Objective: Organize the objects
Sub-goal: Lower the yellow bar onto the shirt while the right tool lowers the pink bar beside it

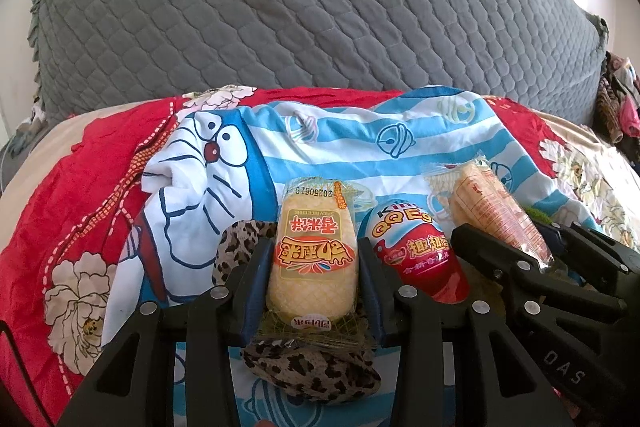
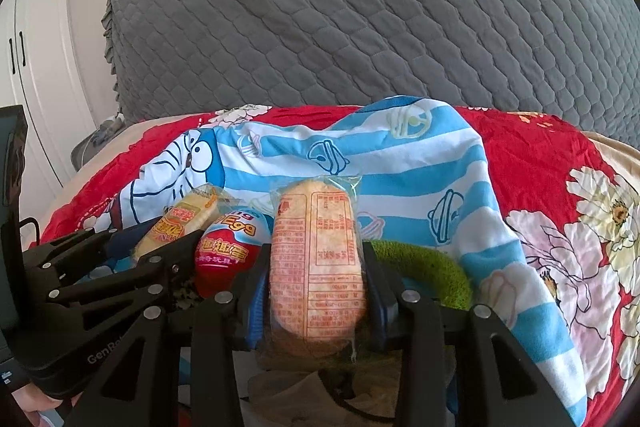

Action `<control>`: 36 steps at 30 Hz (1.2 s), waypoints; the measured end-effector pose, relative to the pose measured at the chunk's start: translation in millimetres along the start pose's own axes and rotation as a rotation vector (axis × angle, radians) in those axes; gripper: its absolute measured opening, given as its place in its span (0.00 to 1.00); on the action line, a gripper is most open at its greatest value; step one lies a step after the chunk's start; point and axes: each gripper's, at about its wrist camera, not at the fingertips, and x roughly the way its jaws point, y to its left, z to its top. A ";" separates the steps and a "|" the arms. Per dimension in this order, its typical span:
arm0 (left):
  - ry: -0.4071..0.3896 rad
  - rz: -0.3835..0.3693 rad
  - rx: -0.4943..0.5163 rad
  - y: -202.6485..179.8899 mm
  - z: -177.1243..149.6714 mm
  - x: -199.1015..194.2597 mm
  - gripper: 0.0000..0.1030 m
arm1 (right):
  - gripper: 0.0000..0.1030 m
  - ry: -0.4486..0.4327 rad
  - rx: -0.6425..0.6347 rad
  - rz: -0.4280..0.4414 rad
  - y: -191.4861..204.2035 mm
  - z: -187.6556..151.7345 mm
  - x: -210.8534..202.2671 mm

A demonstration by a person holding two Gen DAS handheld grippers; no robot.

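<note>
My left gripper [image 1: 313, 255] is shut on a yellow rice cracker packet [image 1: 312, 259], held upright between its blue pads. My right gripper [image 2: 316, 263] is shut on a second rice cracker packet [image 2: 318, 267], whose printed back faces the camera. Between the two packets a red and white toy egg [image 1: 416, 255] [image 2: 228, 247] lies on the cloth. In the left wrist view the right gripper [image 1: 516, 259] and its packet [image 1: 496, 215] show at the right. In the right wrist view the left gripper [image 2: 152, 251] and the yellow packet [image 2: 180, 223] show at the left.
A blue-striped cartoon cloth [image 1: 320, 147] is spread over a red floral bedspread [image 1: 60, 207]. A leopard-print fabric piece [image 1: 312, 371] lies under the left gripper. A green fuzzy ring [image 2: 428, 267] lies to the right of the right gripper. A grey quilted headboard [image 1: 300, 7] stands behind.
</note>
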 end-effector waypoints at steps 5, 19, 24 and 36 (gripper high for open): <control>0.016 0.001 -0.013 2.9 -3.6 3.3 0.41 | 0.41 0.005 0.002 0.000 -0.4 -0.9 1.9; 0.018 0.004 -0.010 2.5 -4.1 2.0 0.42 | 0.41 0.004 0.007 0.000 -1.2 -0.7 0.9; 0.014 0.009 -0.017 4.8 -2.4 -2.3 0.42 | 0.41 0.004 0.008 0.001 -0.8 -1.3 0.3; 0.010 0.013 -0.019 4.6 -0.6 -9.3 0.44 | 0.42 0.015 0.018 0.000 -0.6 -0.2 -3.5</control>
